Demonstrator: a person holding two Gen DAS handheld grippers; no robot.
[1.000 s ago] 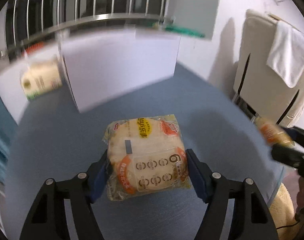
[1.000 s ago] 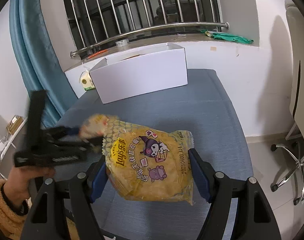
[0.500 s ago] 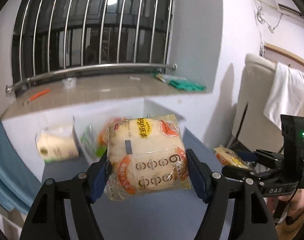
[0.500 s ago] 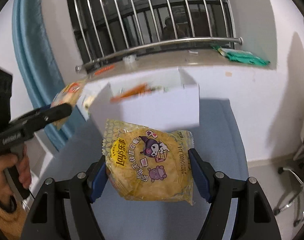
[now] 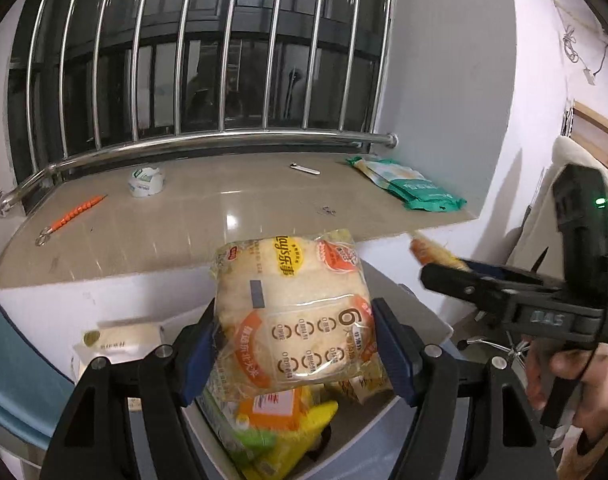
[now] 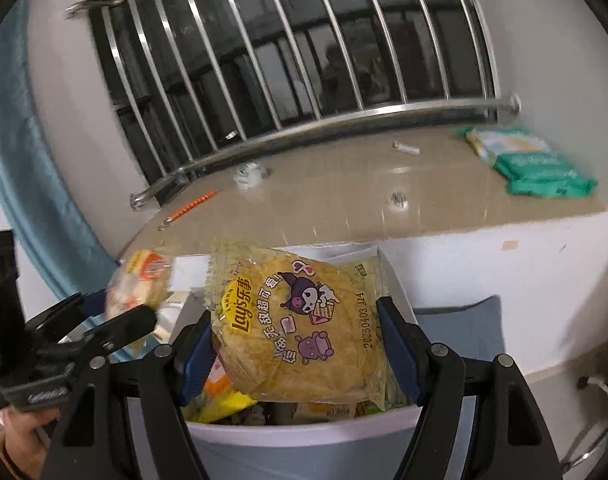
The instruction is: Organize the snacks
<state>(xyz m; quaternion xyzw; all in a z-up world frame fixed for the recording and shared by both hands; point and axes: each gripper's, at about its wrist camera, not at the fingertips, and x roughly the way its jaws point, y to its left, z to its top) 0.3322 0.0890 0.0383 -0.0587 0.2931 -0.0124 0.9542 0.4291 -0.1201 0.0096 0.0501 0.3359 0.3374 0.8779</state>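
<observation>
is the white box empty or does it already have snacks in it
Not empty: the white box already holds snack packets, yellow and orange ones visible below the held bags.

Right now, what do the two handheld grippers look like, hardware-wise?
Both match: black angular finger arms with silver screws and blue pads. The left gripper and right gripper show that up close. From the left camera, the right unit's black body has a green LED, embossed lettering on its side and a thin black cable. A tan sleeve shows at the left hand.
</observation>
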